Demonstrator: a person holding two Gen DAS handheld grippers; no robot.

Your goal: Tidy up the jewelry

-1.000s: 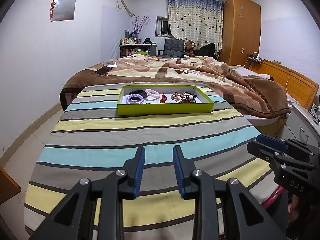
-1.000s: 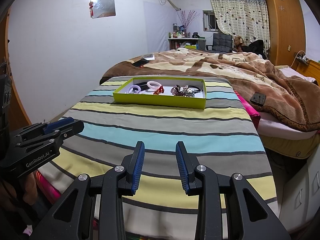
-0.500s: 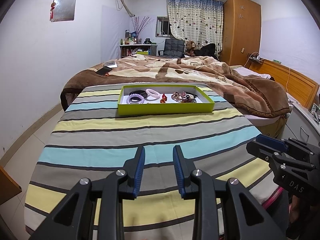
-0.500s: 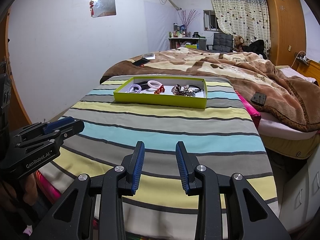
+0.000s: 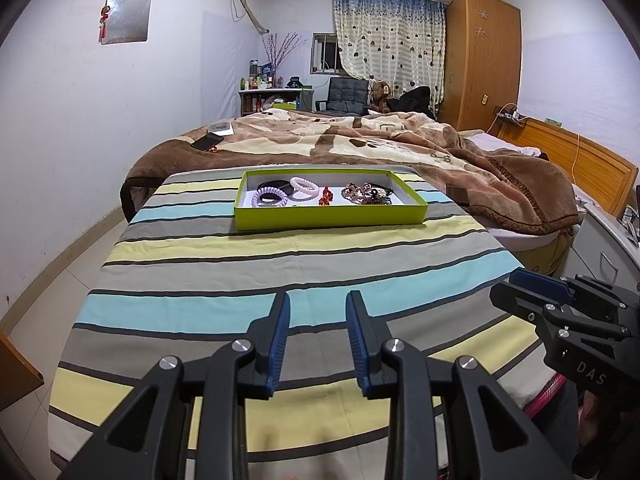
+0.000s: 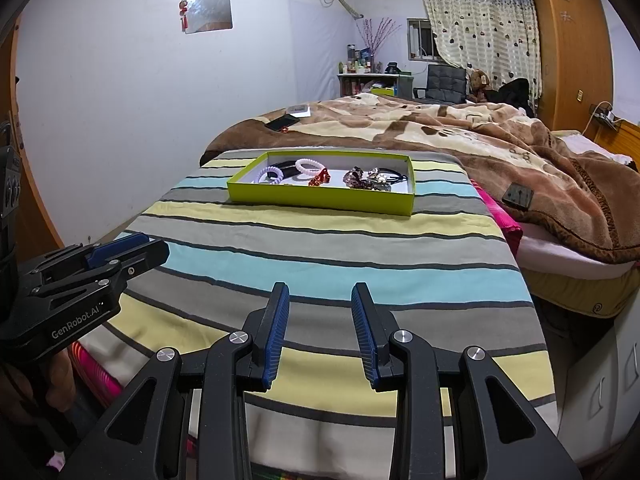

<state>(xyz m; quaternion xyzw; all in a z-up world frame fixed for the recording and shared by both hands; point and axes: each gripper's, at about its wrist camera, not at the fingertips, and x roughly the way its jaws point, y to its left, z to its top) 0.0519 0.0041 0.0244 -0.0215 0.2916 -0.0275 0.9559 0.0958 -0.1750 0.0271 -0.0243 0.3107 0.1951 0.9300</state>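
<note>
Both claws released and empty, left claw (image 5: 316, 340) and right claw (image 6: 320, 332) well short of green tray (image 5: 332, 216) of jewelry (image 5: 366, 194) straight ahead on striped counter (image 5: 280, 264), long axis crosswise, neither clearly nearer.

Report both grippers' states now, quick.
Left gripper: open, holding nothing.
Right gripper: open, holding nothing.

striped cloth (image 5: 280, 256) bare to tray | tray (image 5: 328, 216) wall low
</note>
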